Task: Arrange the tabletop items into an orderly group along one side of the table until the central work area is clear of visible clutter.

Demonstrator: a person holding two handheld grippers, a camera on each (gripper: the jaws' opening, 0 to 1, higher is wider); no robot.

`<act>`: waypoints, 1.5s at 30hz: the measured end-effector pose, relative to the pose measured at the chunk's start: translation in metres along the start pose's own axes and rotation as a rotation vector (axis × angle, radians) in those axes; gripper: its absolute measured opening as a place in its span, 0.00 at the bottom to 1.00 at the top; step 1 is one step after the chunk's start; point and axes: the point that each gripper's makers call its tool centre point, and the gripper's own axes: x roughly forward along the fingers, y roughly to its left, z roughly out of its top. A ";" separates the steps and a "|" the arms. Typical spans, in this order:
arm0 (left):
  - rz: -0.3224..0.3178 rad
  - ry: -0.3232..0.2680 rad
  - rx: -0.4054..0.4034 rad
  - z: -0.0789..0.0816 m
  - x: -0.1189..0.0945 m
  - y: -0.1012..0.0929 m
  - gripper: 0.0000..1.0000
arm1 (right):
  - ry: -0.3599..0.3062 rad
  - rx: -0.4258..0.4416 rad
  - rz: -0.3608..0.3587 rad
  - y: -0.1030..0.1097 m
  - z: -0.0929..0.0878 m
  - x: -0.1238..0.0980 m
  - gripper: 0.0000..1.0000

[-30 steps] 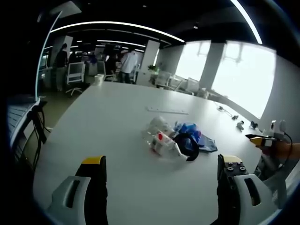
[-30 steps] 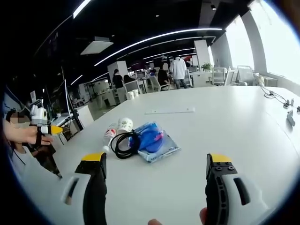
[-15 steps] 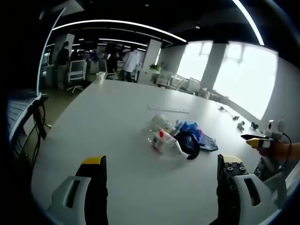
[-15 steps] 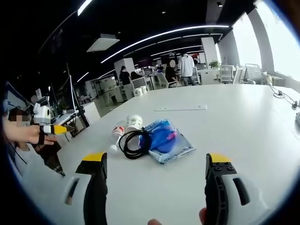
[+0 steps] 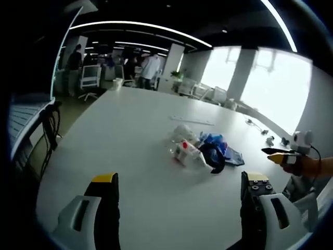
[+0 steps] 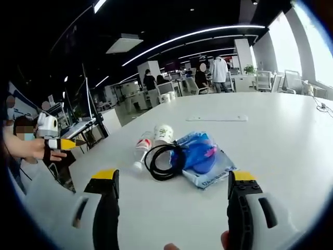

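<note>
Left gripper view: left gripper (image 5: 177, 208) raised over the near edge of the white bench (image 5: 119, 135), fingers (image 5: 106, 200) spread wide, nothing between them. Cluster of items lying past the fingertips, toward mid-bench: plastic bottle (image 5: 188, 152) with red label on its side, paper cup (image 5: 182, 131) just behind it, coiled black cable (image 5: 212, 156) touching the bottle on the right, blue plastic pouch (image 5: 225, 151) partly under the cable. Long flat white strip (image 5: 193, 121) lying farther back, apart from the cluster. Right gripper (image 5: 291, 156) entering from the right edge, held in a hand; spread of its fingers not discernible here.

Right gripper view: right gripper (image 6: 171, 208) above the bench (image 6: 291, 130), fingers (image 6: 108, 200) spread wide, empty. Same cluster ahead: bottle (image 6: 141, 151) on the left, cup (image 6: 163, 134) beside it, cable (image 6: 165, 161) overlapping the pouch (image 6: 205, 159). Strip (image 6: 217, 119) beyond. Left gripper (image 6: 57, 141) at the left edge, held in a hand.
</note>
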 end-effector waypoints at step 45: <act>0.026 -0.019 -0.028 -0.006 -0.030 0.020 0.94 | 0.059 -0.059 0.206 0.092 -0.001 0.076 0.83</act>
